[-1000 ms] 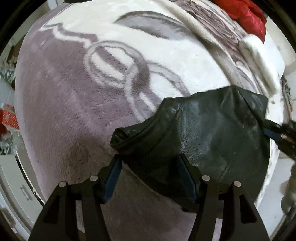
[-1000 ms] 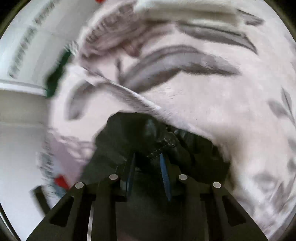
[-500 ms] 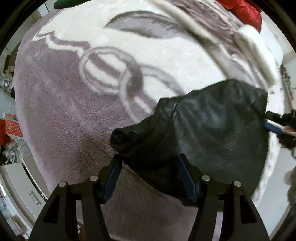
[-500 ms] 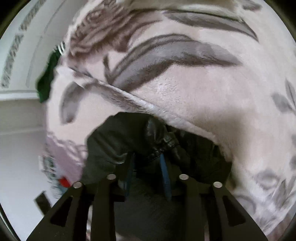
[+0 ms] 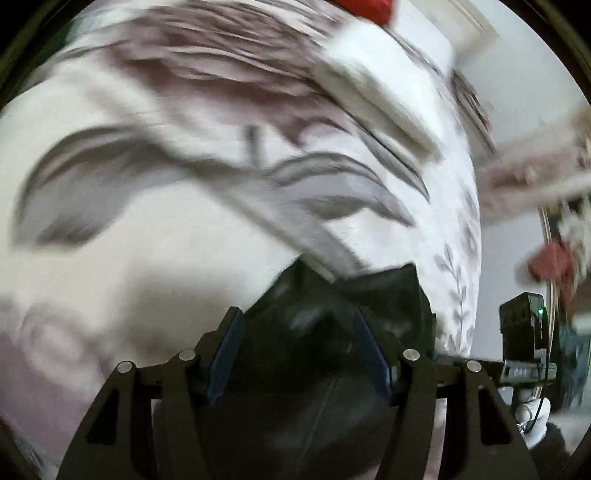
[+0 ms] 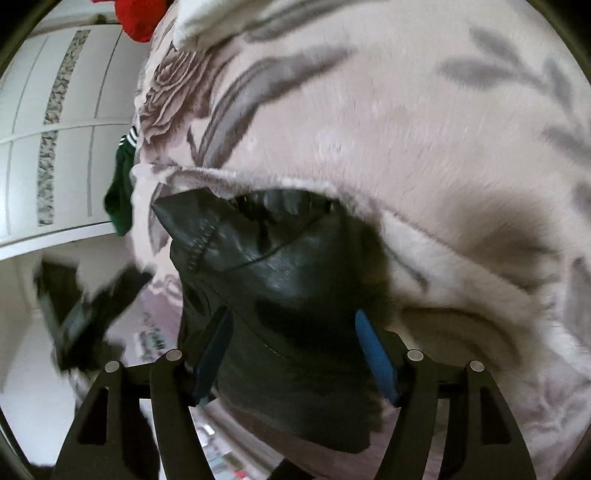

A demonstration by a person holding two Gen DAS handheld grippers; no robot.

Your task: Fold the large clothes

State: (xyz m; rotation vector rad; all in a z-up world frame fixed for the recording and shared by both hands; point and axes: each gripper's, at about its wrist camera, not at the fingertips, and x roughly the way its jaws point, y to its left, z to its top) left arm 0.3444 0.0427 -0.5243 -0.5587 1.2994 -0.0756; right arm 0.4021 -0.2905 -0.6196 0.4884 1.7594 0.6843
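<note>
Left wrist view: heavily blurred, unlike half a second ago. Left gripper (image 5: pixel 299 347) spread wide, as before, blue pads (image 5: pixel 227 354) on either side of the black leather garment (image 5: pixel 314 398), not pinching it. Garment now bunched low at 6 o'clock, no longer fanned out toward 3 o'clock; upper edge tucked under a fold of the blanket (image 5: pixel 166 229). Blanket white with grey leaf pattern, mauve toward 8 o'clock. Folded white cloth (image 5: pixel 376 92) at 1 o'clock, red cloth (image 5: pixel 365 7) at 12 o'clock, both on the blanket. Pale wall and a blurred red object (image 5: pixel 550 262) at 3 o'clock. Right gripper's body (image 5: pixel 524 343) visible at 4 o'clock.

Right wrist view: right gripper (image 6: pixel 293 347) now wide apart, where half a second ago pressed together on the leather; blue pads (image 6: pixel 373 354) flank the garment (image 6: pixel 291 280) without clamping. Garment now spread more, stitched corner pointing to 10 o'clock, top edge under the blanket's (image 6: pixel 406 122) fold. Rose and leaf print in grey on pink-white pile. Green garment (image 6: pixel 120 192) at 9 o'clock at the blanket's edge, red cloth (image 6: pixel 142 16) at 11 o'clock. White panelled wardrobe (image 6: pixel 55 122) at 10 o'clock. Left gripper (image 6: pixel 92 310), blurred, at 8 o'clock.
</note>
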